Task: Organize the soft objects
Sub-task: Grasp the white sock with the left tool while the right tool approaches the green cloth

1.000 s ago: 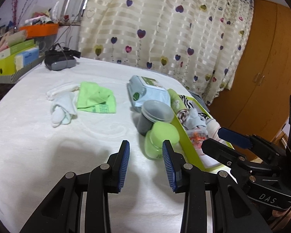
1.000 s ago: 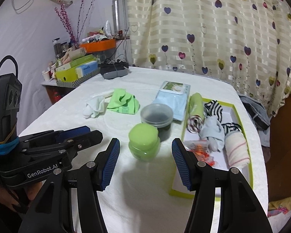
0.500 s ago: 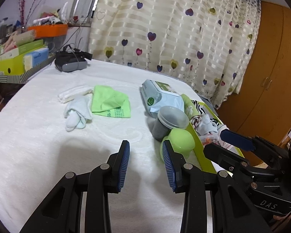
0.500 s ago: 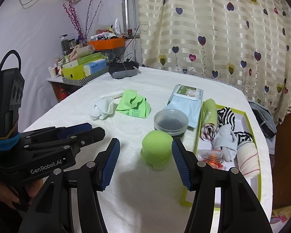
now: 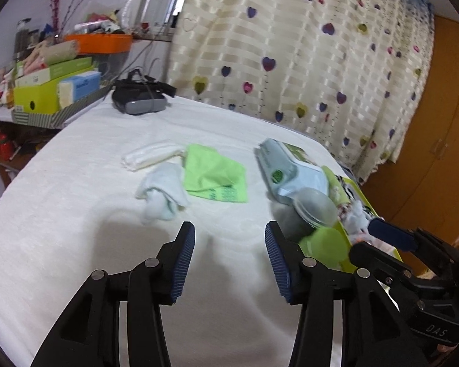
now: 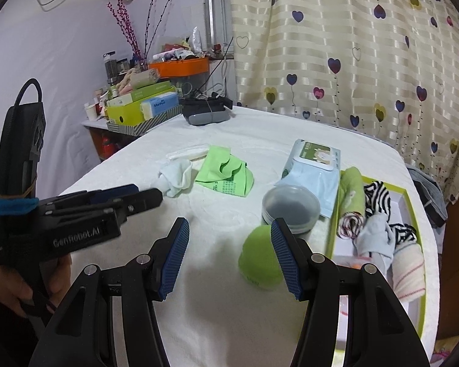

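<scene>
Left gripper point(image 5: 229, 253) jaws now spread wider, swung toward white sock point(image 5: 162, 195) beside green cloth point(image 5: 215, 176) on bed. Right gripper point(image 6: 229, 255) jaws spread, empty. Tray point(image 6: 413, 214) holds sorted items. Sock likely next pick.

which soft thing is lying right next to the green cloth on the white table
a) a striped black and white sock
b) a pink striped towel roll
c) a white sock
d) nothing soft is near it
c: the white sock lies bunched on the table just left of the green cloth, while the striped sock and the pink striped towel roll sit in the green-rimmed tray.
</scene>
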A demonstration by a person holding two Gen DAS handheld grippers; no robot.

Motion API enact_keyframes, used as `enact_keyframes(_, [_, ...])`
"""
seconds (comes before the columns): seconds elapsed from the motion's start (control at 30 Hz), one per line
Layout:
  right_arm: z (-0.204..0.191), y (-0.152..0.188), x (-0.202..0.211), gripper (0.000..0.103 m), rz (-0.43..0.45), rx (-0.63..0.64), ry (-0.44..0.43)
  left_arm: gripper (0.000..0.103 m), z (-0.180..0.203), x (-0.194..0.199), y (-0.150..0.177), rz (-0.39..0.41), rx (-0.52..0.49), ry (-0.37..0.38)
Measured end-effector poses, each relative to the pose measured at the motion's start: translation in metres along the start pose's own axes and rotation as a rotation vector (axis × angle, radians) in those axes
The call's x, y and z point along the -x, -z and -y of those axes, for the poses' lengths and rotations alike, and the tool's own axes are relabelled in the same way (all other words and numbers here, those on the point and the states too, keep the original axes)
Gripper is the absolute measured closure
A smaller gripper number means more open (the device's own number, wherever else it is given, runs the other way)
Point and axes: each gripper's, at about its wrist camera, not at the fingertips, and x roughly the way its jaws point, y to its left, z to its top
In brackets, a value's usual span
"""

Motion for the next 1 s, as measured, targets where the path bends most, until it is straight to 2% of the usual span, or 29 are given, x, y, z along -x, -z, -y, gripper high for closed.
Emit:
enact_keyframes(0.27, [-0.001,-0.011,-0.015,0.046,-0.011,0.012,-0.022,0.056,-0.030,-0.024,-0.022,-0.014,0.038,-0.092])
enact_keyframes(0.37, [0.000,-0.016,-0.020,0.046,-0.015,0.015,-0.025,0.052,-0.041,-0.038,-0.028,-0.028,0.044,-0.116])
enact_keyframes(0.67, [0.004,-0.024,-0.035,0.046,-0.035,0.014,-0.024,0.051,-0.053,-0.084,-0.033,-0.120,0.030,-0.127])
enact_keyframes(0.8, [0.005,-0.031,-0.041,0.046,-0.040,0.016,-0.024,0.051,-0.058,-0.096,-0.034,-0.136,0.041,-0.141])
enact_keyframes(0.9, [0.004,-0.033,-0.046,0.046,-0.049,0.021,-0.025,0.051,-0.064,-0.103,-0.032,-0.149,0.071,-0.122])
enact_keyframes(1.0, [0.002,-0.034,-0.054,0.046,-0.064,0.024,-0.026,0.065,-0.069,-0.107,-0.029,-0.166,0.089,-0.115])
